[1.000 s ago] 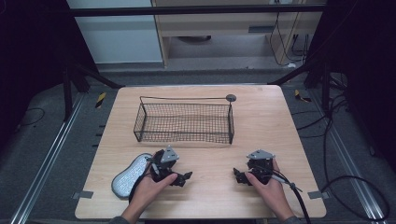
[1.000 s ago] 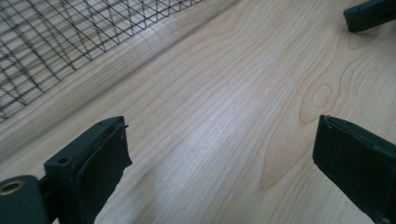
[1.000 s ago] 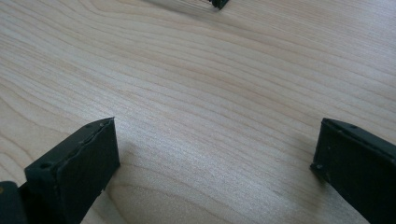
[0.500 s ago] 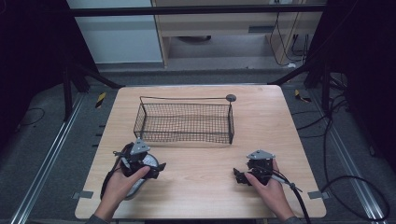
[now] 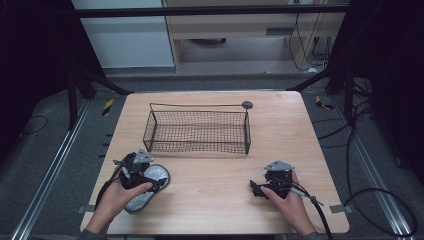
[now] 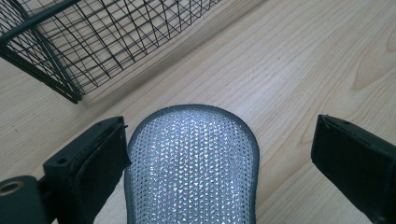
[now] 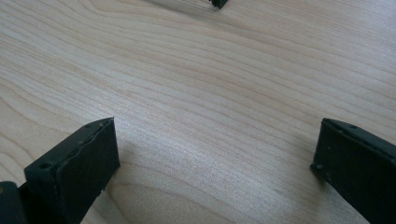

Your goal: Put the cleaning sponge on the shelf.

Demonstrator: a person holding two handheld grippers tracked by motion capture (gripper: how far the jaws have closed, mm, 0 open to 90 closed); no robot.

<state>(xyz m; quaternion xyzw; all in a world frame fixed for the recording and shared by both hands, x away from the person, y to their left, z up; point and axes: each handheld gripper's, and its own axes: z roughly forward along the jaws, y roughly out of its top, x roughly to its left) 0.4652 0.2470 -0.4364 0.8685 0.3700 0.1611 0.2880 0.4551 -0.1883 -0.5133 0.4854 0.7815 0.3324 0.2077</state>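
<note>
A person's left gripper (image 5: 159, 183) hangs over a silvery mesh scouring pad (image 5: 148, 186) at the near left of the wooden bench (image 5: 210, 200), its jaws spread wide to either side of the pad's rounded end (image 6: 192, 158), one jaw just beside the edge and the other well apart. The right gripper (image 5: 253, 188) sits near the bench's right front, jaws likewise released over bare wood. An empty black wire basket (image 5: 198, 131) stands farther back, near the pad but apart from it. The pad looks light, soft and flexible, with a grippy woven face; it would likely flop if pinched at one tip, so a hold across its narrow width near the stitched rim seems soundest.
</note>
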